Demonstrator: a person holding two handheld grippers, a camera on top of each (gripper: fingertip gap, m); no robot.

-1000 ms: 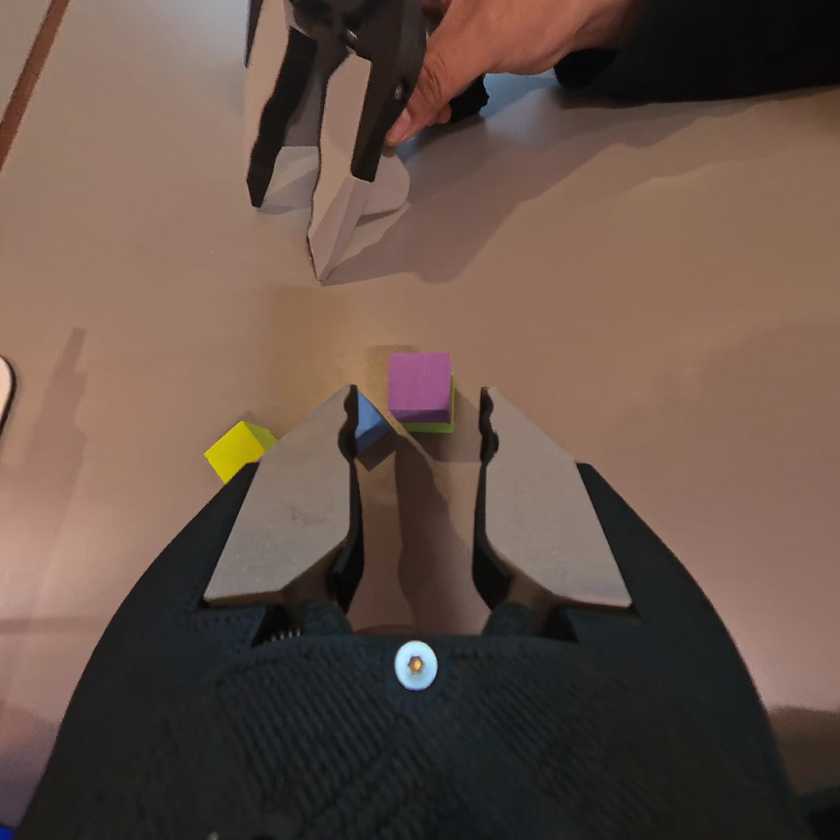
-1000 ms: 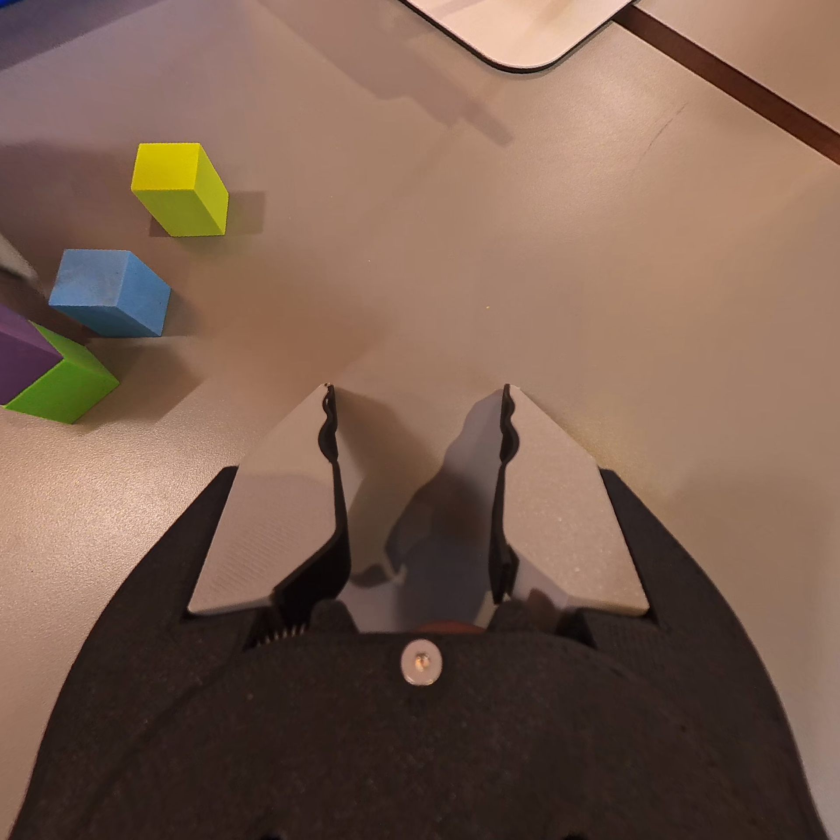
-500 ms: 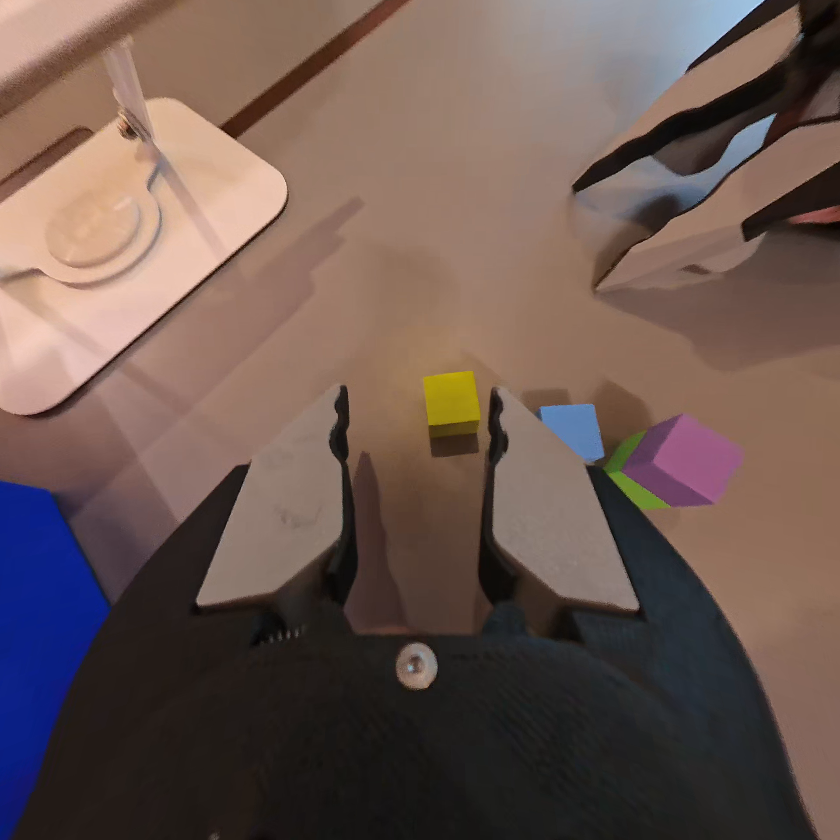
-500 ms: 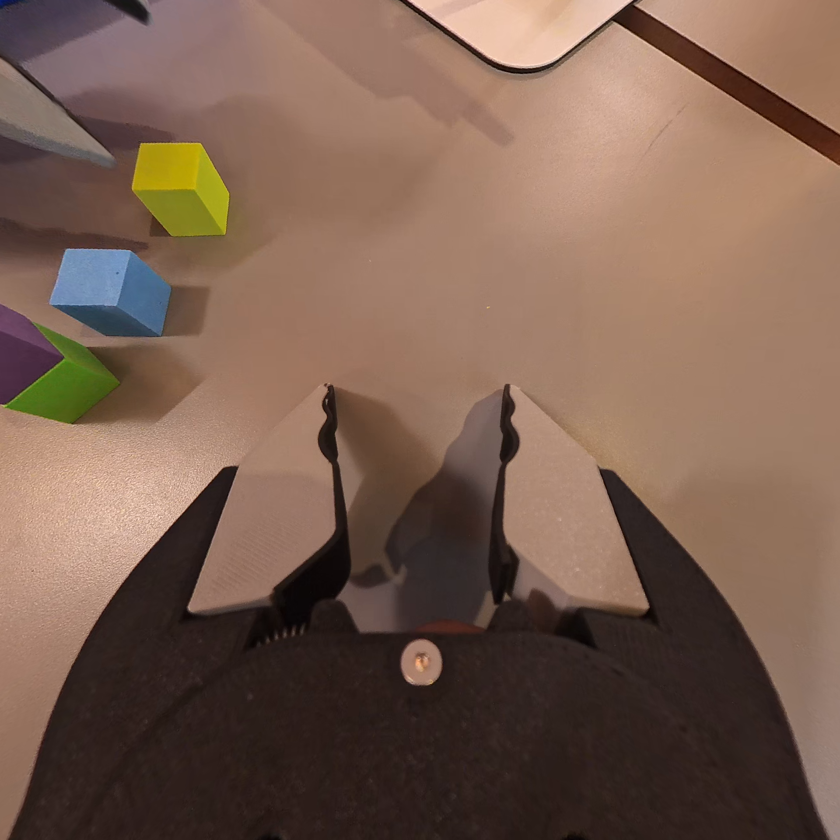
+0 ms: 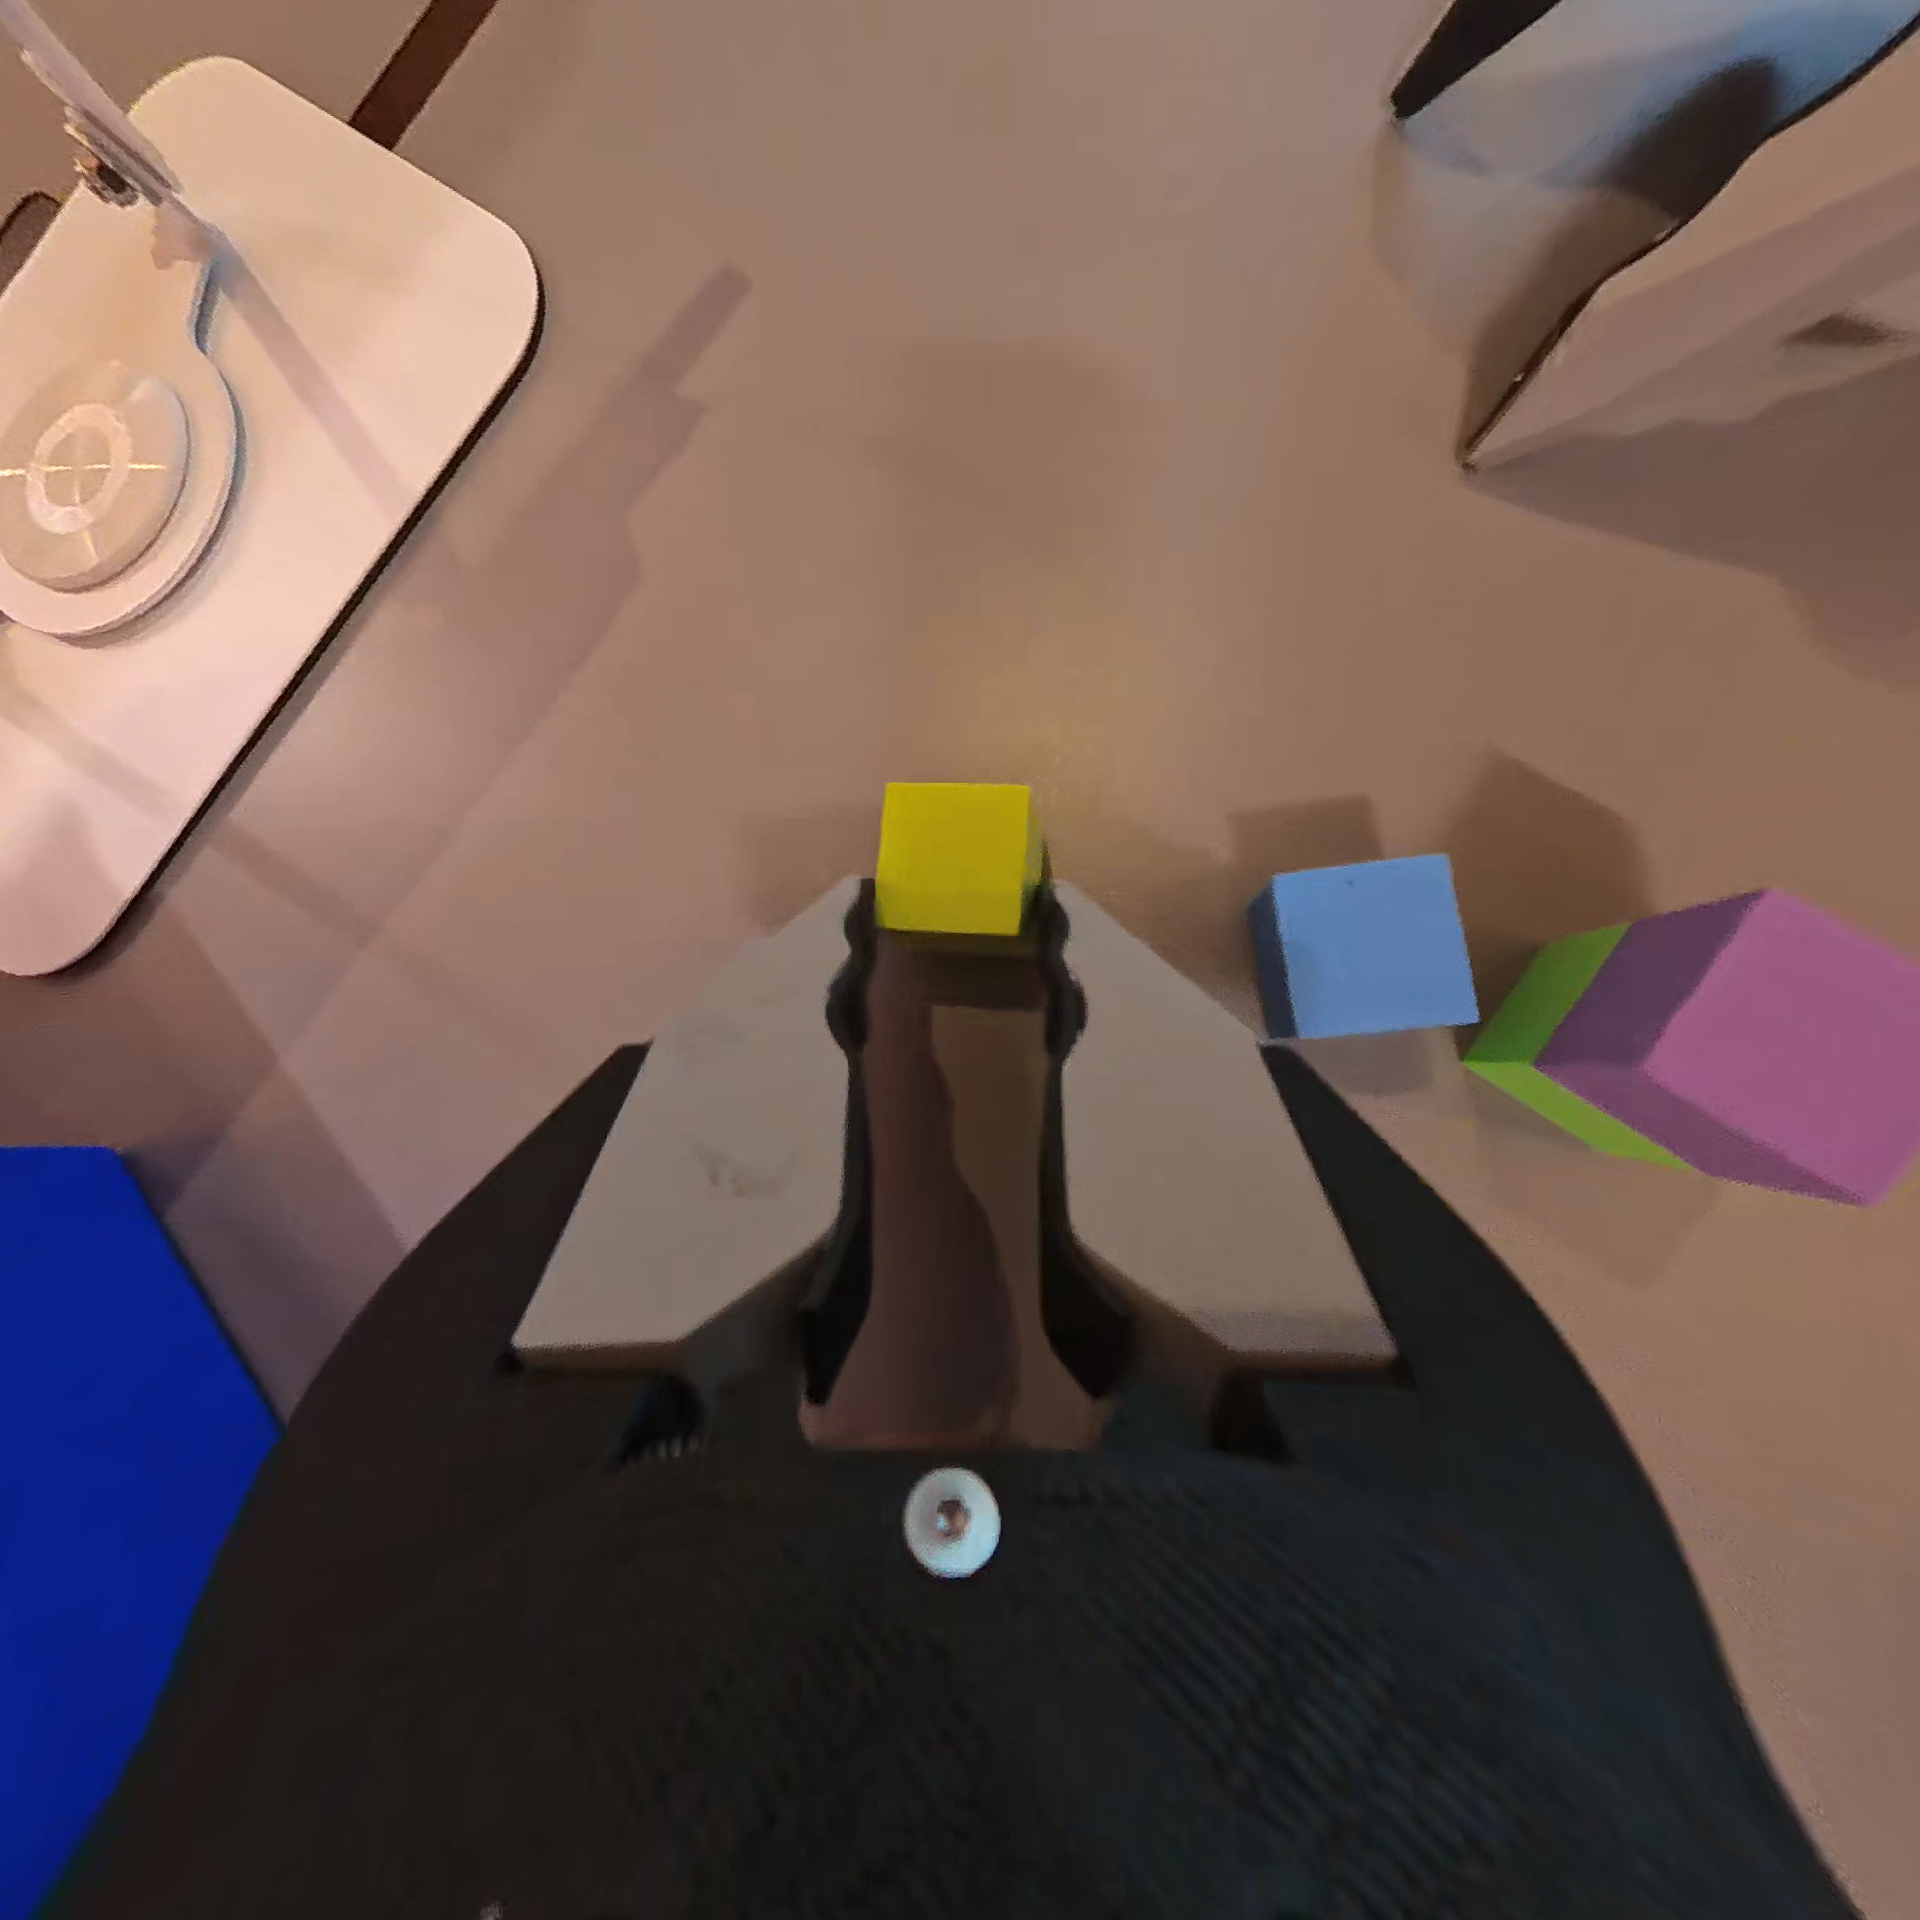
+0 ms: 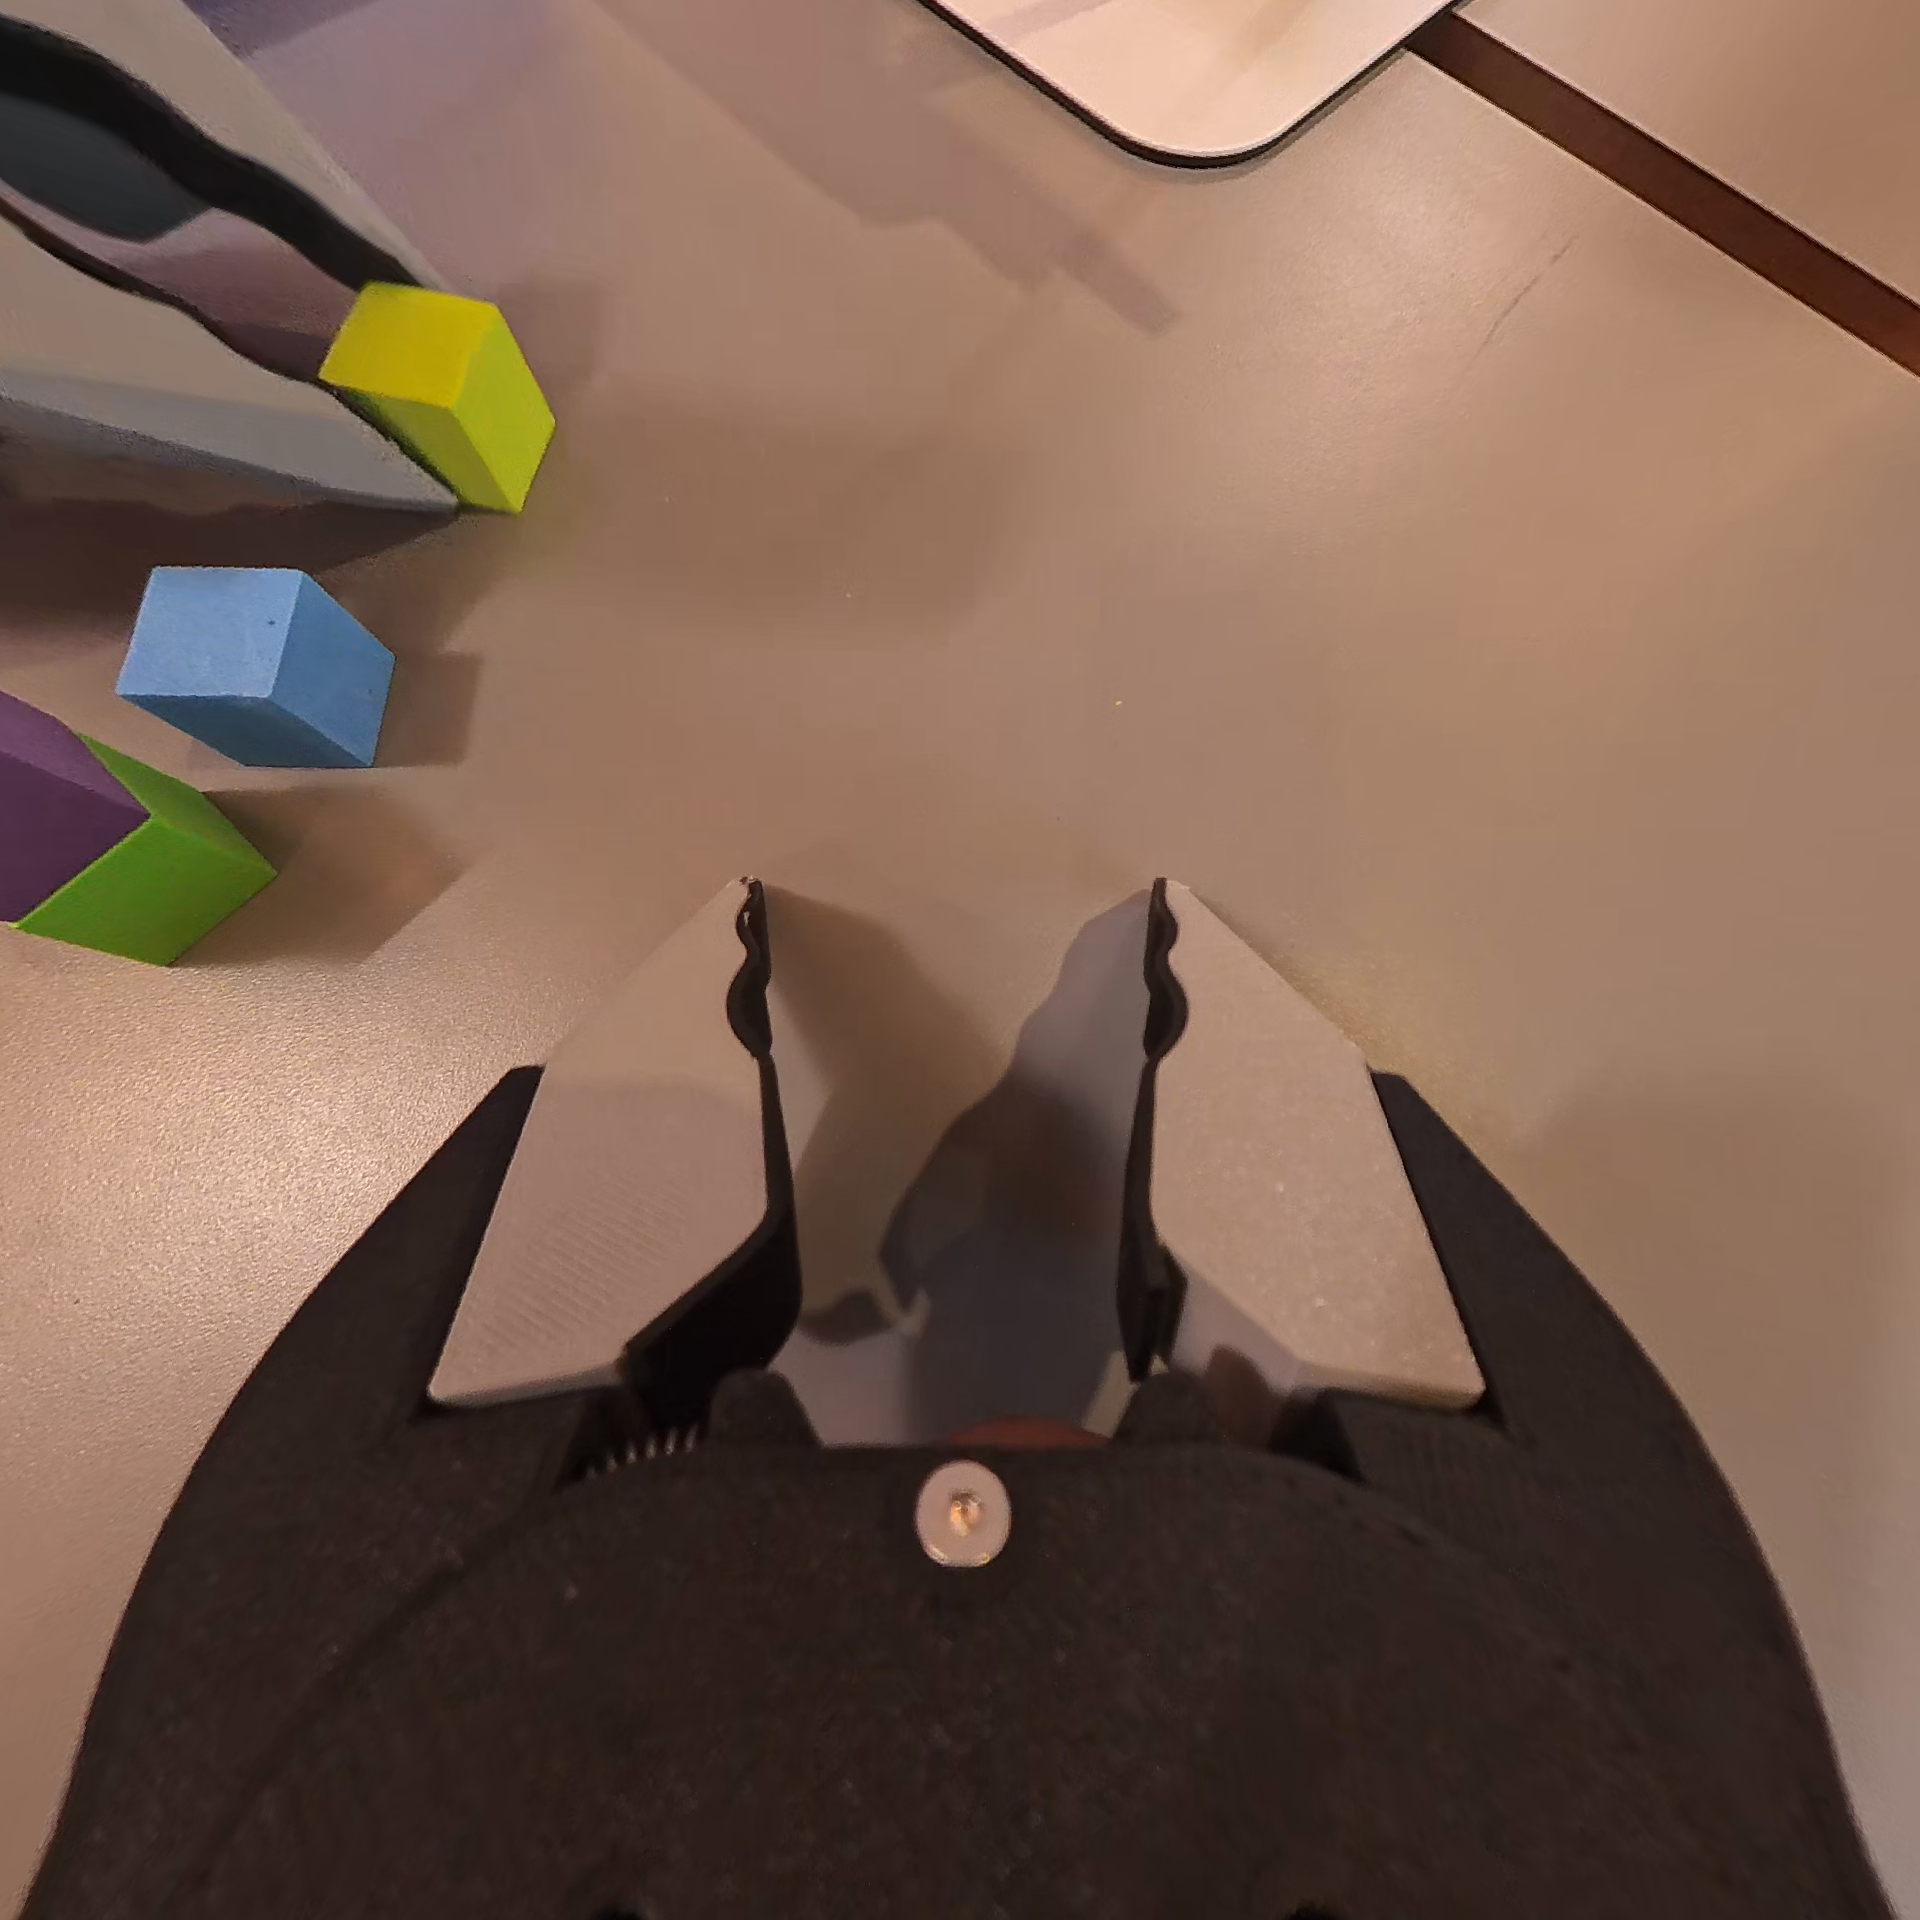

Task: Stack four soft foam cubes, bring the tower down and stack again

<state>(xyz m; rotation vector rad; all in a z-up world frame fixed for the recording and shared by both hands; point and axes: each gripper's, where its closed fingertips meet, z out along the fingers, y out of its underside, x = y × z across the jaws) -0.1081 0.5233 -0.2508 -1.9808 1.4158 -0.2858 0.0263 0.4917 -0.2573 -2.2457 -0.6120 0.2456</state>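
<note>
My left gripper (image 5: 956,914) is shut on a yellow foam cube (image 5: 956,857), holding it by its sides at the fingertips, low over the table. The right wrist view shows the same yellow cube (image 6: 436,395) between the left gripper's fingers (image 6: 208,447). A blue cube (image 5: 1366,945) lies just right of it. Farther right, a purple cube (image 5: 1745,1039) sits on a green cube (image 5: 1538,1039). The right wrist view shows the blue cube (image 6: 260,665), the purple cube (image 6: 52,800) and the green cube (image 6: 156,873) at its left. My right gripper (image 6: 951,894) is open and empty, right of the cubes.
A white stand base (image 5: 208,468) lies at the far left of the table and shows at the top of the right wrist view (image 6: 1195,62). A blue object (image 5: 83,1455) sits at the near left. A dark seam (image 6: 1662,208) crosses the table. The right gripper's fingers (image 5: 1662,260) rest at top right.
My left gripper swung left from the purple-green pair to the yellow cube, moved in and closed on it. The right gripper has not moved.
</note>
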